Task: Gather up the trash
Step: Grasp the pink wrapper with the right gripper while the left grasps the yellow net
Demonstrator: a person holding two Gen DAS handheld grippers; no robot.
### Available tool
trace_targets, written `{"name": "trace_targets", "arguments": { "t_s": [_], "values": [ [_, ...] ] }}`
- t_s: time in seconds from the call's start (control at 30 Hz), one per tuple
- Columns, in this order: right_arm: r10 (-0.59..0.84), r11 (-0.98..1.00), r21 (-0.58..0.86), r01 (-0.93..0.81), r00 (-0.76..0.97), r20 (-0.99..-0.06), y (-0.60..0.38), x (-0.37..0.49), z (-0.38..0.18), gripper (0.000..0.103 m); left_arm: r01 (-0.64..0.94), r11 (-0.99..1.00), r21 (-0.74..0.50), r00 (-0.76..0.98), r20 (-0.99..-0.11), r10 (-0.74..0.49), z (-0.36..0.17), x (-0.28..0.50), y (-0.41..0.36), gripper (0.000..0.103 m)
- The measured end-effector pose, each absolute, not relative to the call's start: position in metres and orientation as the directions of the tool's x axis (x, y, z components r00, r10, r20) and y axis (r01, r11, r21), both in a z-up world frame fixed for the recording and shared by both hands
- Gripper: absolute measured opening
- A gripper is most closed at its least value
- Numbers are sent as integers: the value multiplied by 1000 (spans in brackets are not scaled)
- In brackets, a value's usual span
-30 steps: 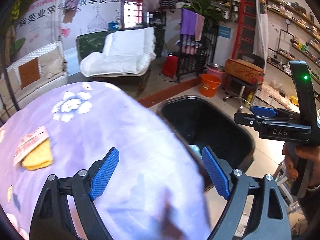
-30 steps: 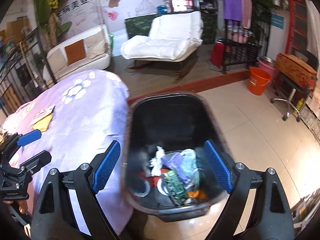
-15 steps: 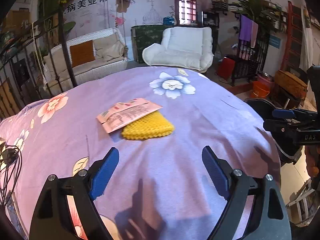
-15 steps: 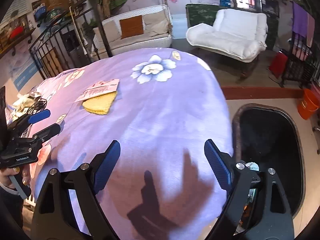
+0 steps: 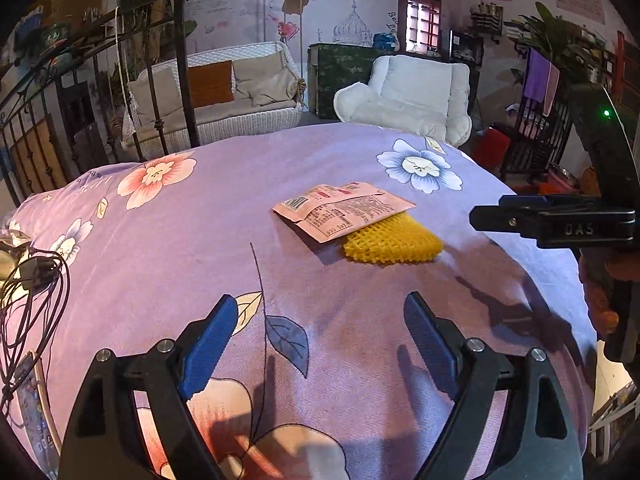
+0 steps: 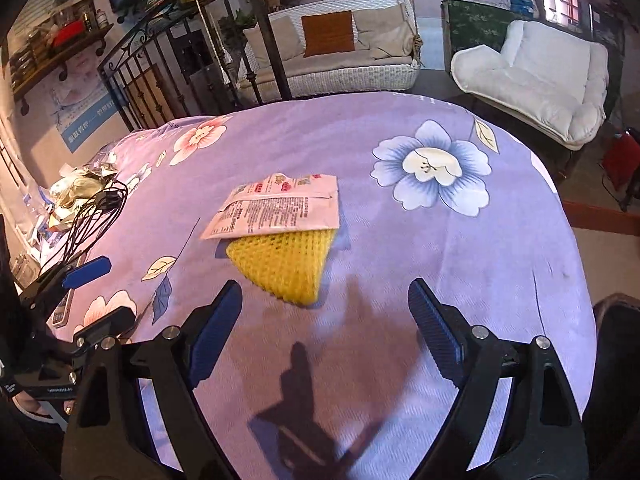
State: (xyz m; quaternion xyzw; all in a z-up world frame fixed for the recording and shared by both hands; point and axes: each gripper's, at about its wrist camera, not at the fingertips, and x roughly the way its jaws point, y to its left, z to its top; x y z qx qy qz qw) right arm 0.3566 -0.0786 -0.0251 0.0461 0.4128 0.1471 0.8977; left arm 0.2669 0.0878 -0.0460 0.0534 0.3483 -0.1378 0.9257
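Right wrist view: pink wrapper point(image 6: 276, 208) hides part of yellow foam net point(image 6: 284, 266); both claws released, empty.

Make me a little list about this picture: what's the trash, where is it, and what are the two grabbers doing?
trash: pink snack wrapper; yellow foam net
stacking: wrapper lies partly over the net
place: on purple flowered tablecloth
left gripper: open, empty, above the cloth
right gripper: open, empty, net just ahead
also there: black cables at the cloth's edge
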Motion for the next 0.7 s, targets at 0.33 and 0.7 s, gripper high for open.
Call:
{"name": "trace_targets", "arguments": {
  "t_s": [0.33, 0.7],
  "values": [
    [188, 891, -130, -435, 614, -767, 23, 382, -39, 85, 192, 981, -22, 727, -668, -158, -49, 263, 134, 84],
    [67, 843, -304, -444, 646, -760, 59, 435, -60, 53, 184, 981, -55, 712, -681, -172, -55, 265, 143, 84]
  ]
}}
